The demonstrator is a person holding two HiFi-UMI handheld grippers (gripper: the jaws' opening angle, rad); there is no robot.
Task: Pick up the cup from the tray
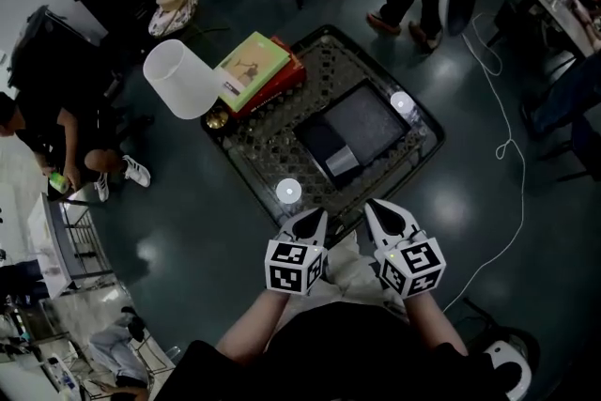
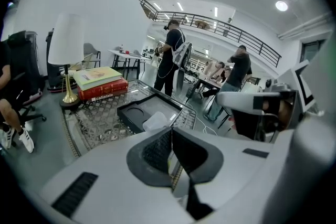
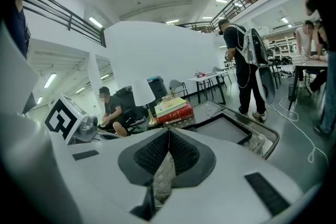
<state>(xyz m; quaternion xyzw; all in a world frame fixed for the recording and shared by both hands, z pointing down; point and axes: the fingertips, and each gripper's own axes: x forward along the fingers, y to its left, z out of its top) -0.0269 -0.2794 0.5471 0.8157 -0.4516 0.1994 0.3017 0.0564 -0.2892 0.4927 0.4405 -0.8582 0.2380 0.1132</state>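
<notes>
Where the black tray (image 1: 368, 120) comes to its corner nearest the person, a pale, translucent cup (image 1: 343, 161) rests inside it. Whether the cup stands upright or lies tipped cannot be told. The tray is shallow and dark, with a round recess close to the cup, and it lies in the middle of a glass-topped table (image 1: 268, 150) whose surface shows a lattice pattern.

Both grippers hover at the table's near edge, side by side, pointing toward the tray and apart from the cup. The left gripper (image 1: 311, 222) has its jaws clenched together with nothing between them. The right gripper (image 1: 386, 217) is likewise clenched and empty. Each carries a cube (image 1: 295, 266) with square black-and-white markers.

Toward the table's far left corner, a green book (image 1: 252, 66) sits on top of a red book (image 1: 284, 84). Beside them stands a lamp (image 1: 180, 78) with a white shade and a brass base.

A seated person (image 1: 42, 122) is at the left of the room, and others stand beyond the table. A white cable (image 1: 502, 108) trails across the dark floor.
</notes>
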